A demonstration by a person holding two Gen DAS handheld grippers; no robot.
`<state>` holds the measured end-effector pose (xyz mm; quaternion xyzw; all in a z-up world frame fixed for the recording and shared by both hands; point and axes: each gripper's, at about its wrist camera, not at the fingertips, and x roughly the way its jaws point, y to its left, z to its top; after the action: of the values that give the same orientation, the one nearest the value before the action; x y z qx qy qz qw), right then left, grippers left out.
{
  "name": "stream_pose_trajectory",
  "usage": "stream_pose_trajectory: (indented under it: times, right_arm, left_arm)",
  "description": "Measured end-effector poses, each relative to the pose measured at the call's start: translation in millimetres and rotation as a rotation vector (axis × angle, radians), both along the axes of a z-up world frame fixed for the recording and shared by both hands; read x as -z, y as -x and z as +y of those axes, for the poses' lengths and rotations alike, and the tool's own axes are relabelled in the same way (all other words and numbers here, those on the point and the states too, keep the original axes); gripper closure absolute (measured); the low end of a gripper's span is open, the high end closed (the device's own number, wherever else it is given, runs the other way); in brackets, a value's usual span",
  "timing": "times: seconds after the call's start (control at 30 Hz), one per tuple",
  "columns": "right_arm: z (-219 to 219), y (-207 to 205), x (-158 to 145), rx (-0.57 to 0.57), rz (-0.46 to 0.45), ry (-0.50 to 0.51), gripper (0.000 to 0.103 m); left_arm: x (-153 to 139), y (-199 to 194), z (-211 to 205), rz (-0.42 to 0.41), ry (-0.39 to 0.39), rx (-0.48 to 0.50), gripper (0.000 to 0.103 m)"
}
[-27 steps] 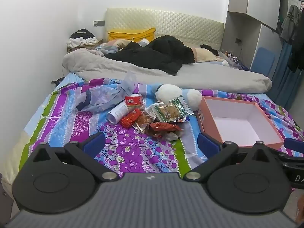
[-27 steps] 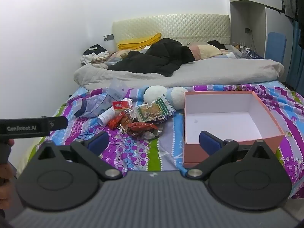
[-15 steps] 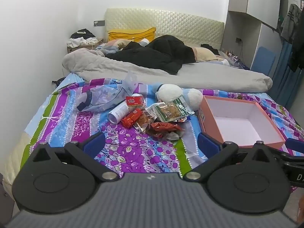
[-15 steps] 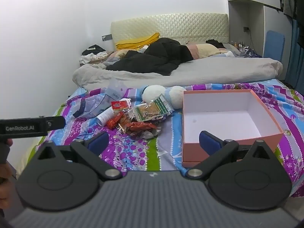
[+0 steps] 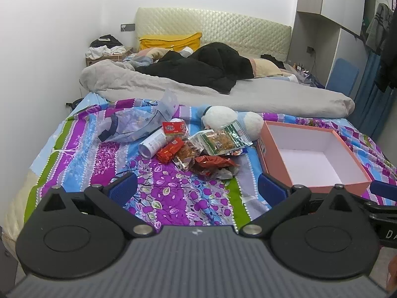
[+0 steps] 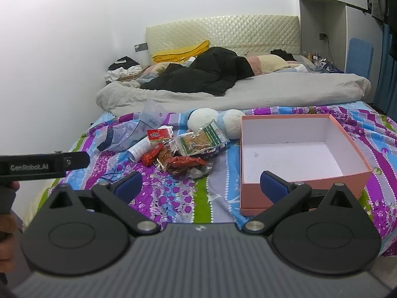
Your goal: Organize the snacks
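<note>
1. The left hand-held gripper (image 5: 197,188) is being held above the near edge of the bed (image 5: 173,198); its blue pads (image 5: 122,188) are being kept spread wide, and nothing is being pinched between them.
2. The right hand-held gripper (image 6: 201,186) is likewise being held with its jaws fully spread and nothing gripped; its right-side pad (image 6: 273,186) is being seen in front of the near wall of the box (image 6: 305,186).
3. The snacks (image 5: 198,149) are being shown as a loose pile on the patterned bedsheet, left of the box and apart from both grippers; a red packet (image 5: 171,151), a green-edged clear packet (image 5: 219,140), a small red-and-white carton (image 5: 174,128) and a white tube (image 5: 152,142) are being seen touching or overlapping one another.
4. The box is being shown open and pink-walled with a white interior, just right of the pile; nothing is being seen inside it.
5. A crumpled clear plastic bag (image 5: 135,124) is being seen at the far left of the pile; a white plush toy (image 5: 232,120) is being seen just behind the packets.
6. A grey blanket (image 5: 248,94) and dark clothing (image 5: 206,68) are being seen farther up the bed.
7. In the right wrist view, the body of the left device (image 6: 42,166) is being seen at the left edge, with part of a hand (image 6: 7,223) below it.
</note>
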<state>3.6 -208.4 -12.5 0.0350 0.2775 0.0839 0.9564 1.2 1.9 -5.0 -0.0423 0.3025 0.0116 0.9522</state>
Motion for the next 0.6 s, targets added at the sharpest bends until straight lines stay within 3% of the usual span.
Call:
stream_pose_trajectory:
  times: [0.6]
  right_arm:
    - [1.2,0.5,3.0,-0.004,0.011,0.0,0.0]
  left_arm:
    - [3.8,-2.6,-0.1,0.011,0.0,0.005,0.0]
